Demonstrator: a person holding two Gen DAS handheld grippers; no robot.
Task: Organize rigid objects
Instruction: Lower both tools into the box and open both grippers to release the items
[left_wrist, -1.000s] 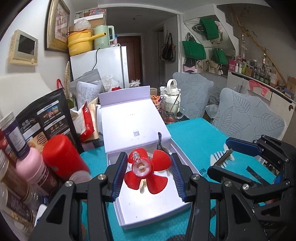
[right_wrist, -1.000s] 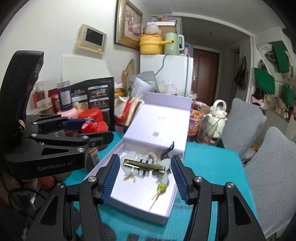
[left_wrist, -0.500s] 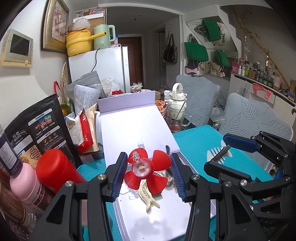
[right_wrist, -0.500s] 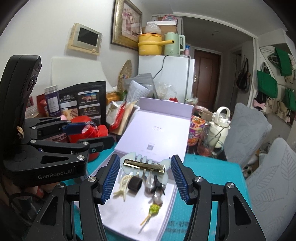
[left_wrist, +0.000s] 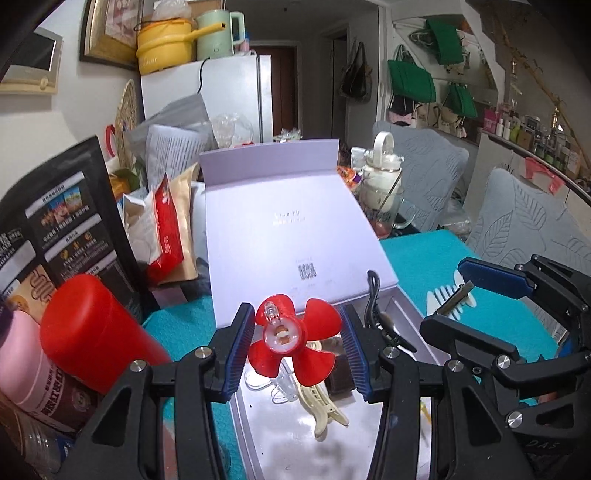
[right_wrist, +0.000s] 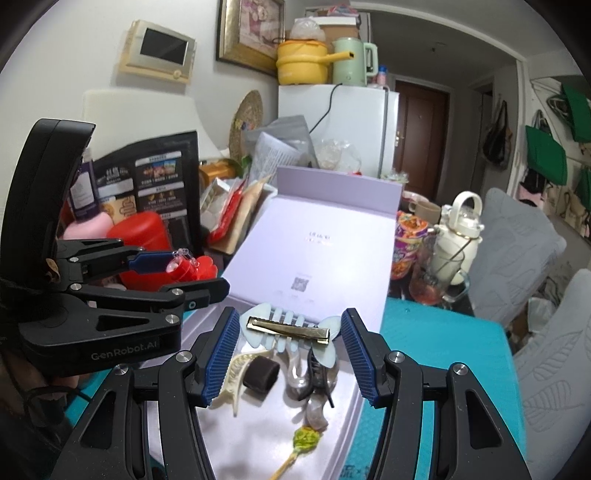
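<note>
Several hair clips already lie in the open lilac box (right_wrist: 343, 435). Left gripper (left_wrist: 297, 349) clamps a red flower clip (left_wrist: 295, 341), right gripper (right_wrist: 290, 350) a fishbone barrette (right_wrist: 291, 332); both hang above the box's near end, not yet dropped in.

I see glossy red plastic in the flower clip (left_wrist: 291, 343), its clear centre catching light. The fish-bone clip (right_wrist: 291, 332) looks like matt pale plastic, crossed by a brushed, brass-coloured metal bar (right_wrist: 288, 327). My left hand-held gripper (left_wrist: 297, 350) and right hand-held gripper (right_wrist: 290, 354) are matt black plastic with ribbed blue pads (right_wrist: 221, 354) and shiny metal screws. The lilac box (left_wrist: 295, 240) looks like smooth matt card, its inner tray faintly sheeny. The surface (left_wrist: 424, 258) wears a teal mat with a fine rough texture. The red canister (left_wrist: 92, 328) is smooth, satiny plastic.
</note>
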